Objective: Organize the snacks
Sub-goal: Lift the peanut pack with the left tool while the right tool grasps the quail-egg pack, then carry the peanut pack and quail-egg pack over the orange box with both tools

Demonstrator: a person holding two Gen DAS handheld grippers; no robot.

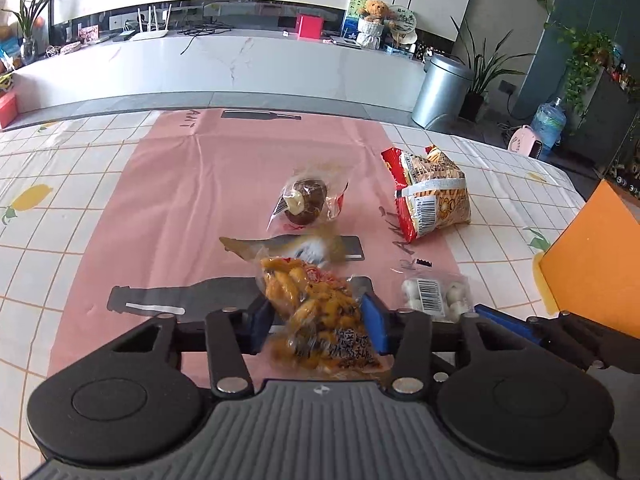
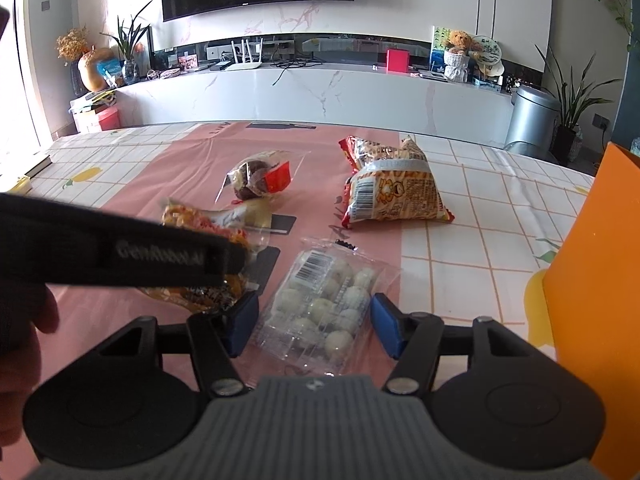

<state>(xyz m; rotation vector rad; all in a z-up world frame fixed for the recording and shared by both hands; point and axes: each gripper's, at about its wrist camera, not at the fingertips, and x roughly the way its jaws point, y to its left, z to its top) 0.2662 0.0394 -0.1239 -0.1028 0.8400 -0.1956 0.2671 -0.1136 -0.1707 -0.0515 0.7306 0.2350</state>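
My left gripper (image 1: 316, 322) has its blue pads on both sides of a clear packet of yellow snacks (image 1: 316, 312), which looks blurred and lifted off the pink mat; the packet also shows in the right wrist view (image 2: 200, 292). My right gripper (image 2: 314, 322) is open, its pads either side of a clear pack of white balls (image 2: 328, 304) lying on the mat, seen too in the left wrist view (image 1: 434, 294). A wrapped brown cake (image 1: 306, 200) and a red-yellow chip bag (image 1: 432, 196) lie farther back.
An orange box (image 2: 596, 280) stands at the right edge of the table, close to my right gripper. The pink mat (image 1: 180, 200) lies over a checked tablecloth (image 1: 60, 220). A flat yellowish packet (image 1: 280, 246) lies behind the yellow snacks. A silver bin (image 1: 440, 92) stands beyond the table.
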